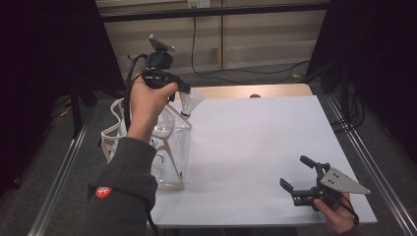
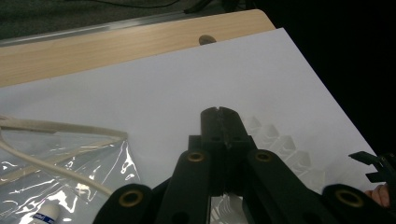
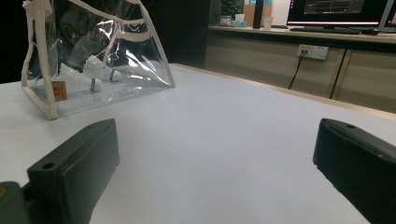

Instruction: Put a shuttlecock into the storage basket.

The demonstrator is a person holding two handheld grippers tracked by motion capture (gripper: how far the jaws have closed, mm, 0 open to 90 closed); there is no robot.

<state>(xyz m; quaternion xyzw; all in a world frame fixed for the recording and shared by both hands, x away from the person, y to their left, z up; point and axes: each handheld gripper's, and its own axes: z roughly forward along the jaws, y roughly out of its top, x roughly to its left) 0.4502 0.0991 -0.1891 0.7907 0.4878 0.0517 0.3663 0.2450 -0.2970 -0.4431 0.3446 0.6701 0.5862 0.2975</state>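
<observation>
Holding a shuttlecock (image 1: pixel 191 102) above the bag's rim (image 1: pixel 147 132), left gripper (image 1: pixel 183 90) clamped.

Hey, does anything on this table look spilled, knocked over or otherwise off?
Nothing stands out. The clear bag stands upright with shuttlecocks inside, and the left gripper holds another shuttlecock over it.

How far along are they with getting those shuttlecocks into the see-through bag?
Two shuttlecocks already lie inside the clear bag. The left gripper is shut on another shuttlecock, held up just beside the bag's open top. What seems left is dropping that one in. The right gripper rests open on the white table, holding nothing.
</observation>
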